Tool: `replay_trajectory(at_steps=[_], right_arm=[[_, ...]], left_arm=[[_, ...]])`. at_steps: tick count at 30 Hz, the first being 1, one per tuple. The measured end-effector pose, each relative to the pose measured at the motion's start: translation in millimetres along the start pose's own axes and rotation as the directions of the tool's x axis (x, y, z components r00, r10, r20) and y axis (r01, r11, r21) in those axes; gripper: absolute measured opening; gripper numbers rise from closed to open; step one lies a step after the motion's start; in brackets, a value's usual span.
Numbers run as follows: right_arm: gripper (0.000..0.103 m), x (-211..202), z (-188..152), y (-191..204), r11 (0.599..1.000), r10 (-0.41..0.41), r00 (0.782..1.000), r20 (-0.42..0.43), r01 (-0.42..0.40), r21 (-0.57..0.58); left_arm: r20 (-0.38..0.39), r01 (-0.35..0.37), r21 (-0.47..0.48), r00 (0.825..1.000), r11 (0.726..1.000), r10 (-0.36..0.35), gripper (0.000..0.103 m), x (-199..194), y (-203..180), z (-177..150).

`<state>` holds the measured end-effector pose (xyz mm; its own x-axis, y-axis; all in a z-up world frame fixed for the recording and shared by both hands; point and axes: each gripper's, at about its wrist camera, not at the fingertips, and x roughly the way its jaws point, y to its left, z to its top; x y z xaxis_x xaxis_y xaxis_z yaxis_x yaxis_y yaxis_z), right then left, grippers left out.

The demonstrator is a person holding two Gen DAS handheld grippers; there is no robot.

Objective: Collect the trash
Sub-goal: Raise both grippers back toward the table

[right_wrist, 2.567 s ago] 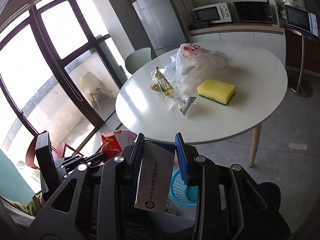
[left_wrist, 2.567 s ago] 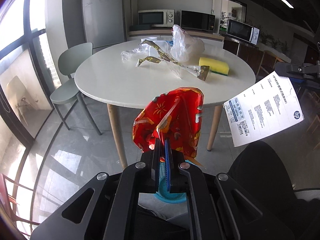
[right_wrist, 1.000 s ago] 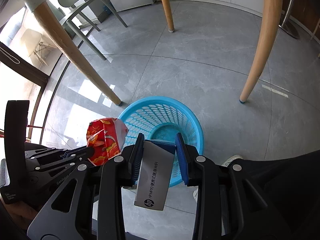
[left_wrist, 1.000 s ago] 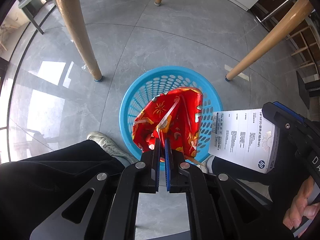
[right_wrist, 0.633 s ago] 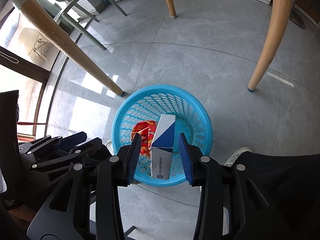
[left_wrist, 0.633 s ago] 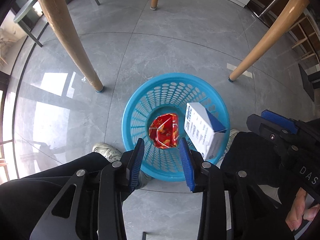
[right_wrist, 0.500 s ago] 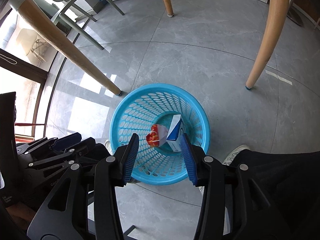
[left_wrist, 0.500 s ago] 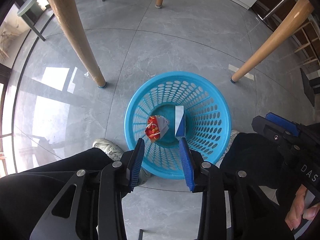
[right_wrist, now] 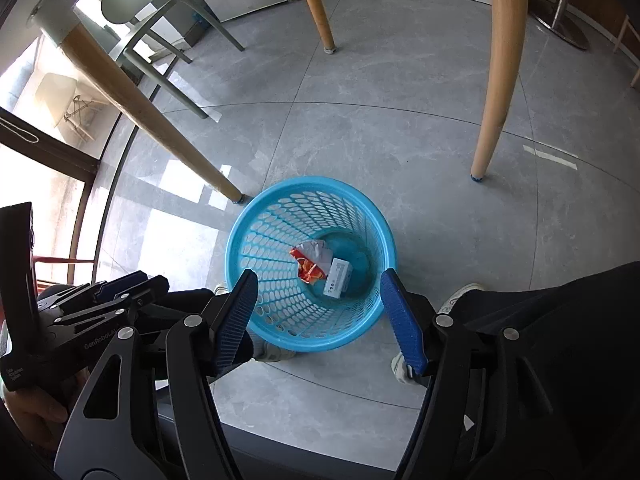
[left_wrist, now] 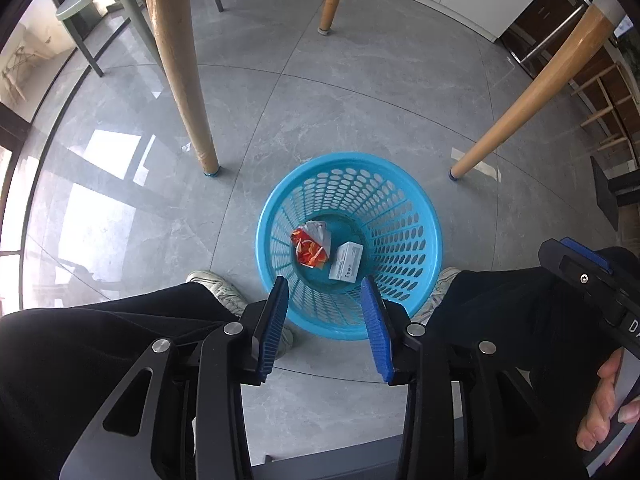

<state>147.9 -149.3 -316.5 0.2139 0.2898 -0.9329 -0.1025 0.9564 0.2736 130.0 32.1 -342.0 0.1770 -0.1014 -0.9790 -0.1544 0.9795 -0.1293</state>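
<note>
A blue perforated trash basket (left_wrist: 400,216) stands on the grey floor, also in the right wrist view (right_wrist: 264,248). At its bottom lie a crumpled red snack wrapper (left_wrist: 310,246) (right_wrist: 310,266) and a small white box (left_wrist: 346,266) (right_wrist: 338,276), side by side. My left gripper (left_wrist: 326,324) is open and empty, held above the basket's near rim. My right gripper (right_wrist: 320,316) is open and empty, also above the basket. Each gripper shows at the edge of the other's view.
Wooden table legs (left_wrist: 180,72) (left_wrist: 532,104) (right_wrist: 498,68) stand around the basket. A grey-green chair (right_wrist: 160,28) is at the far left. The person's black-trousered legs and white shoes (left_wrist: 224,292) flank the basket's near side.
Both grippers opened over the basket; the red wrapper and the white box dropped in and settled at the bottom. Both grippers have risen a little.
</note>
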Motion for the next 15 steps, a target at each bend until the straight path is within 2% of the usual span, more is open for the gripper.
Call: replay_trajectory(at_steps=[6,9,15], right_arm=[[0.074,-46,-10,6,0.998,-0.013,0.996,0.088,0.019,-0.065],[0.075,-65,-14,11,0.994,-0.018,0.993,0.121,0.03,-0.101],[0.081,-102,-20,9,0.989,-0.028,0.981,0.193,0.056,-0.14]], left_arm=[[0.093,-0.001,0.023,0.996,1.0,-0.001,0.041,-42,-2,-17],[0.133,0.003,0.02,0.991,1.0,-0.005,0.042,-61,0,-25],[0.217,0.025,0.018,0.976,1.0,-0.029,0.044,-105,2,-36]])
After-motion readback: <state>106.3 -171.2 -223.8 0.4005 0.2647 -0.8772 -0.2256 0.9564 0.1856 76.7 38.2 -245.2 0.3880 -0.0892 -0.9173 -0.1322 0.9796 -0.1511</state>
